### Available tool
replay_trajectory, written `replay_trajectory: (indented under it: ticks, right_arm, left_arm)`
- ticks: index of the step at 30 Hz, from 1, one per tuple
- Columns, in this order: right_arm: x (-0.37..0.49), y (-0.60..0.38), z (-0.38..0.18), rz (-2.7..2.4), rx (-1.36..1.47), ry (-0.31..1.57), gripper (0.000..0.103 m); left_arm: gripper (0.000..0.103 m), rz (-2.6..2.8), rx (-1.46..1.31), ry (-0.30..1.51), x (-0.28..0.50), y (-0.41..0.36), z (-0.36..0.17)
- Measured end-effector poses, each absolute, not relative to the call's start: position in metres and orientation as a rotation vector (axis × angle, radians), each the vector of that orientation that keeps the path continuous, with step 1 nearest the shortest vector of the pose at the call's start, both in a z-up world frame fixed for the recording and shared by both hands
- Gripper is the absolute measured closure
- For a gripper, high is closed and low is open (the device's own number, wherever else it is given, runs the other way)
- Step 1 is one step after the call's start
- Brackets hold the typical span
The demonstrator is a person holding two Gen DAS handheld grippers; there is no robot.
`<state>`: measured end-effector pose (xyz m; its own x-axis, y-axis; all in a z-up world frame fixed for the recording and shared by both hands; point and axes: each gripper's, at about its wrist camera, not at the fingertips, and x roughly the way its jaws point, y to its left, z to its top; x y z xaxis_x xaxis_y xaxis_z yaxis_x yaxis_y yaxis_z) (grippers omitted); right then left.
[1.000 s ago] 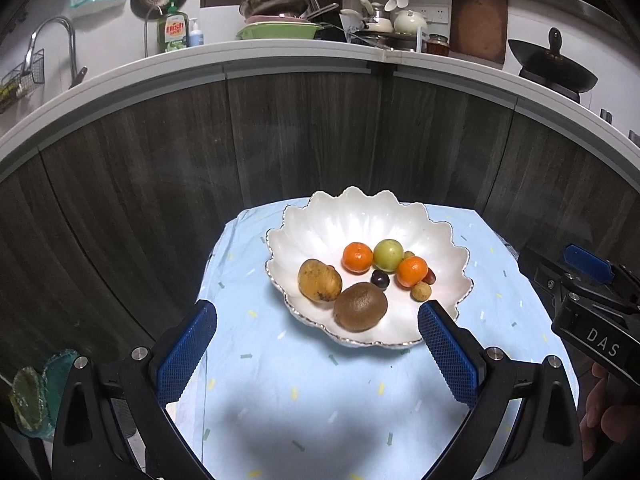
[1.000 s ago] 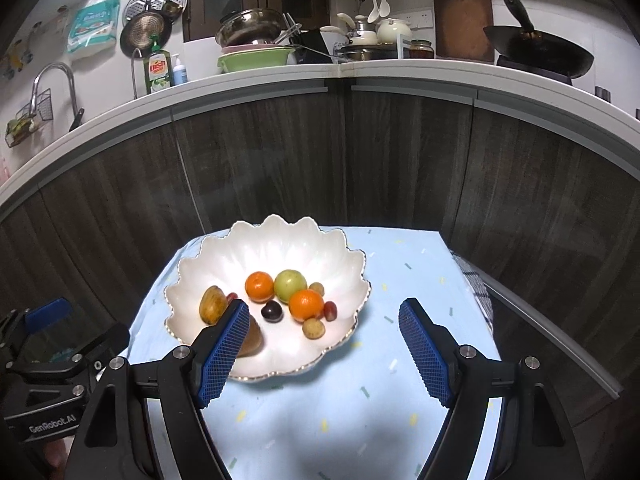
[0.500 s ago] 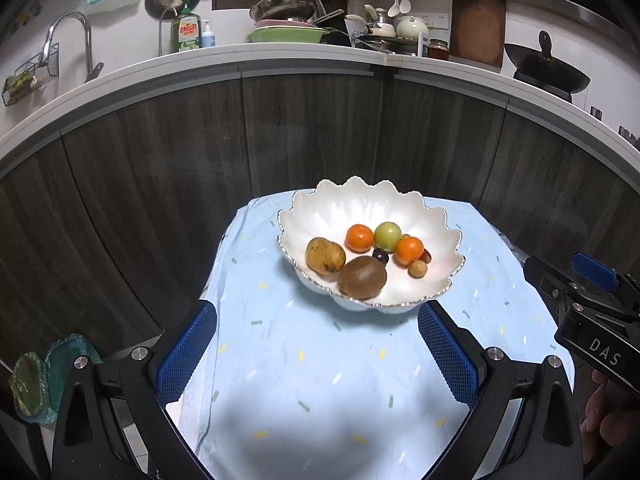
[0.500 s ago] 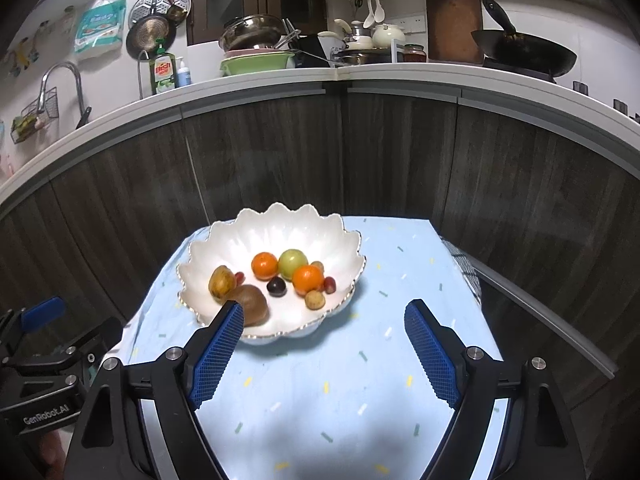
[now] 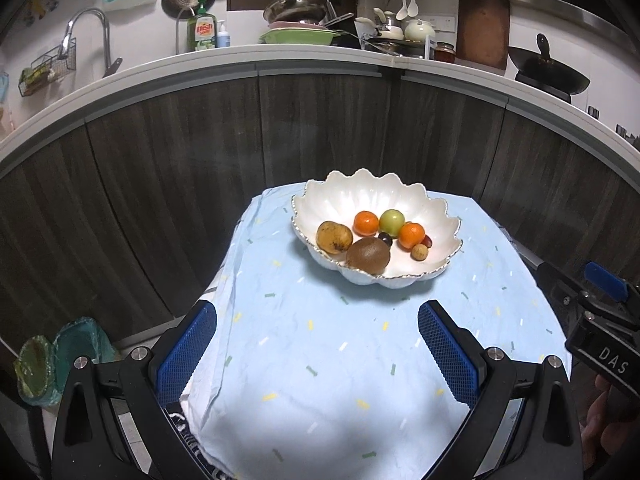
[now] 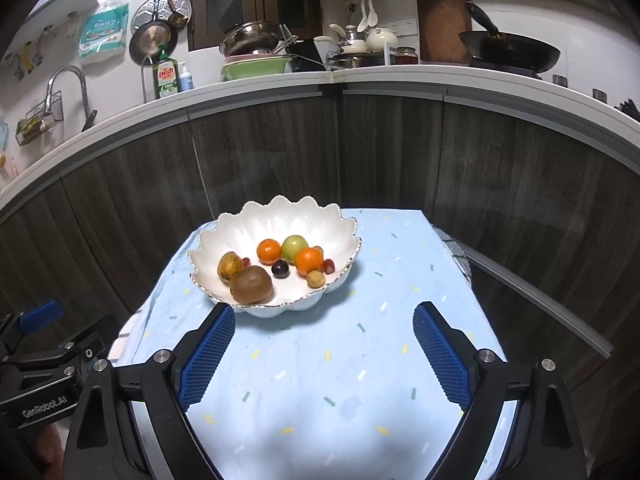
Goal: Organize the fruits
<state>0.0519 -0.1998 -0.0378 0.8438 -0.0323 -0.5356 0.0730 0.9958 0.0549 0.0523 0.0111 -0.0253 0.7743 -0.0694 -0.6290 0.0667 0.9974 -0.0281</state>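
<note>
A white scalloped bowl (image 5: 400, 196) (image 6: 304, 216) stands on a light blue tablecloth (image 5: 320, 340) (image 6: 340, 360). It holds a kiwi (image 5: 368, 256) (image 6: 252, 289), a yellow-brown fruit (image 5: 334, 237) (image 6: 229, 266), two oranges (image 5: 366, 223) (image 6: 269, 250), a green fruit (image 5: 391, 221) (image 6: 295, 246), a dark plum (image 6: 280, 269) and small fruits. My left gripper (image 5: 316, 354) is open and empty, well short of the bowl. My right gripper (image 6: 324, 352) is open and empty, just short of the bowl's near rim.
Dark wood cabinet fronts (image 5: 180, 152) curve behind the small table. The counter above carries dish soap (image 5: 202, 32), pans, a wok (image 6: 508, 54) and a faucet (image 5: 86, 28). A green bag (image 5: 60, 356) lies on the floor at the left.
Both grippers have drawn back and risen from the bowl; it looks smaller and farther in both views. The jaws stay open. The fruits have not moved.
</note>
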Motion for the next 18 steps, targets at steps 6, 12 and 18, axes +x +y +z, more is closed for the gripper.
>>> replay_trajectory:
  ticks: [6,12,18]
  right_arm:
    - [0.038,-0.200,-0.044,-0.060,0.073,0.569,0.011]
    - [0.026,-0.202,-0.048,-0.070,0.075,0.565,0.011]
    - [0.013,-0.202,-0.052,-0.070,0.075,0.560,0.011]
  left_arm:
    - [0.000,-0.065,-0.009,0.699,0.040,0.013,-0.031]
    - [0.000,-0.055,0.009,0.679,0.030,0.012,-0.031]
    - [0.000,-0.049,0.014,0.674,0.021,0.010,-0.034]
